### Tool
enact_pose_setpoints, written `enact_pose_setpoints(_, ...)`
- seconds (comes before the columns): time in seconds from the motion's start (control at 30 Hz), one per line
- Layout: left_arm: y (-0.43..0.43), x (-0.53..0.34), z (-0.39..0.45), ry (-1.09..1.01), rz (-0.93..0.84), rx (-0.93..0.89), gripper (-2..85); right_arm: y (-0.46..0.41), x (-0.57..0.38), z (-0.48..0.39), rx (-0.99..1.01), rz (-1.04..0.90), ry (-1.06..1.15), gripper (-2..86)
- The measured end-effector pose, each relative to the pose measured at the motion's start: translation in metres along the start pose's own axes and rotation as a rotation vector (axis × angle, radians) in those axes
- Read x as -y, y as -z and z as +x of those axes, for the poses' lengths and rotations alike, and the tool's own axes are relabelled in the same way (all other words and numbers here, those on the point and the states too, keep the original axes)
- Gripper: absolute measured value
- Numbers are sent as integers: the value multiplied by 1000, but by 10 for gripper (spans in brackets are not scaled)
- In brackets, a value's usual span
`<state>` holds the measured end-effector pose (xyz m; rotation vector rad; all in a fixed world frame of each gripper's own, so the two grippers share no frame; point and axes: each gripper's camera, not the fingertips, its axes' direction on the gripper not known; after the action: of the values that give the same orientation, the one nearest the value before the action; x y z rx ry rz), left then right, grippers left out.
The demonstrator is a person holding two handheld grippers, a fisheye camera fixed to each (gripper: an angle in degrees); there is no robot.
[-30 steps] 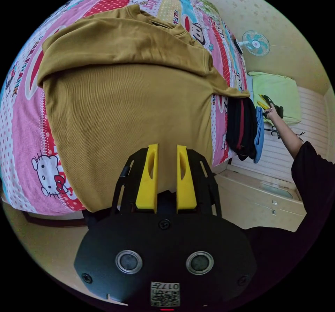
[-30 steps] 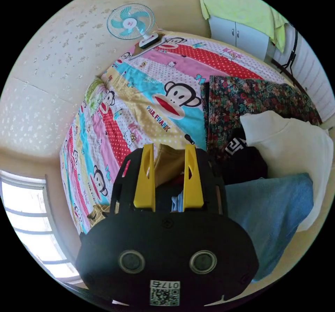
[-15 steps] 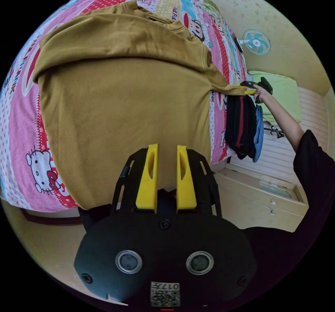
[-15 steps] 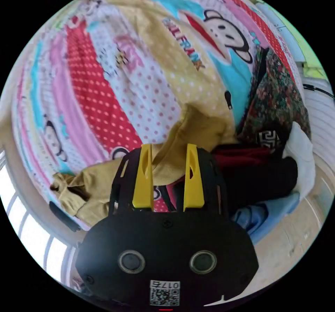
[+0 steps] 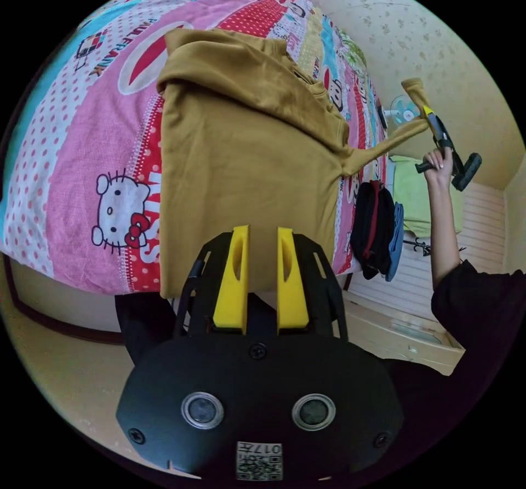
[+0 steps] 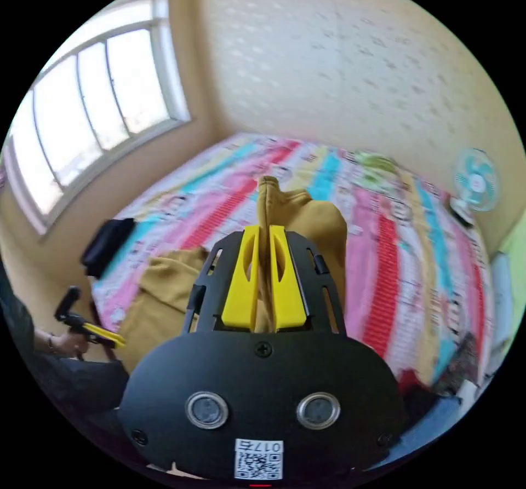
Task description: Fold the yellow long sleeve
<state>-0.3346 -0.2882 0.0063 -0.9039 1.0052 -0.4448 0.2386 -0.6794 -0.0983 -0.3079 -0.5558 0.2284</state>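
Observation:
The yellow long sleeve [image 5: 246,171] lies flat on the bed, with one side folded in over its chest. Its hem hangs at the bed's near edge, where my left gripper [image 5: 262,231] is shut on it with the jaws a little apart around the fabric. A hand holds my right gripper [image 5: 430,116] high above the bed's far side, shut on the cuff of the other sleeve [image 5: 383,147], which stretches taut from the shoulder. In the right gripper view the cuff [image 6: 268,193] sticks up between the jaws of the right gripper [image 6: 263,231], and the left gripper [image 6: 104,335] sits by the hem.
The cartoon-print bedsheet [image 5: 98,144] covers the bed. A pile of dark and blue clothes [image 5: 378,226] lies at the bed's edge beyond the shirt. A small fan [image 6: 475,182] stands by the wall, a window [image 6: 93,111] is on the other side, and a low cabinet [image 5: 405,330] is beside the bed.
My right gripper closed on the sleeve cuff and lifted it well above the bed, pulling the sleeve straight. My left gripper stayed at the hem while its view turned.

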Motion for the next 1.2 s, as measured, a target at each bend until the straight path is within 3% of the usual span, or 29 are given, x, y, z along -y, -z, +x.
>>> enact_pose_setpoints(0.1, 8, -4, -15, 39, 23, 4, 91, -107, -36, -54, 350, -114, -78, 42)
enact_pose_setpoints(0.13, 15, -5, -21, 59, 44, -6, 97, -158, -60, -72, 414, -283, -58, 43)
enact_pose_setpoints(0.17, 19, -5, -23, 64, 57, -12, 99, -209, -90, -82, 389, -531, -68, 47)
enact_pose_setpoints(0.23, 40, -3, -32, 70, 115, -7, 101, -236, -125, -79, 388, -672, -124, 50)
enact_pose_setpoints(0.3, 59, 3, -37, 66, 170, 9, 103, -210, -126, -60, 439, -570, -188, 53)
enact_pose_setpoints(0.4, 89, 29, -44, 24, 276, 17, 108, -161, -113, -19, 322, -526, -231, 67)
enact_pose_setpoints(0.53, 104, 104, -57, 1, 328, -1, 137, -113, -95, 58, 15, -524, -274, 104)
enact_pose_setpoints(0.67, 76, 177, -78, 68, 166, -41, 202, -113, -107, 140, -97, -537, -384, 149)
enact_pose_setpoints(0.77, 69, 197, -66, 109, 62, 95, 201, -150, -147, 170, 2, -654, -471, 171)
enact_pose_setpoints(0.87, 57, 185, -25, -5, -2, 219, 179, -145, -159, 155, -55, -541, -461, 161)
enact_pose_setpoints(0.93, 50, 171, -10, -23, 36, 269, 127, -142, -162, 145, 39, -517, -476, 132)
enact_pose_setpoints(1.0, 62, 169, -17, 19, 69, 128, 80, -133, -161, 139, 110, -473, -522, 99)
enact_pose_setpoints(1.1, 120, 171, -25, 80, 231, -140, 65, -92, -135, 150, 212, -255, -673, 80)
enact_pose_setpoints(1.13, 143, 179, -14, 55, 254, -154, 64, -74, -119, 159, 299, -119, -726, 69)
enact_pose_setpoints(1.2, 171, 195, 15, -67, 302, -141, 63, -60, -89, 171, 297, -29, -758, 60)
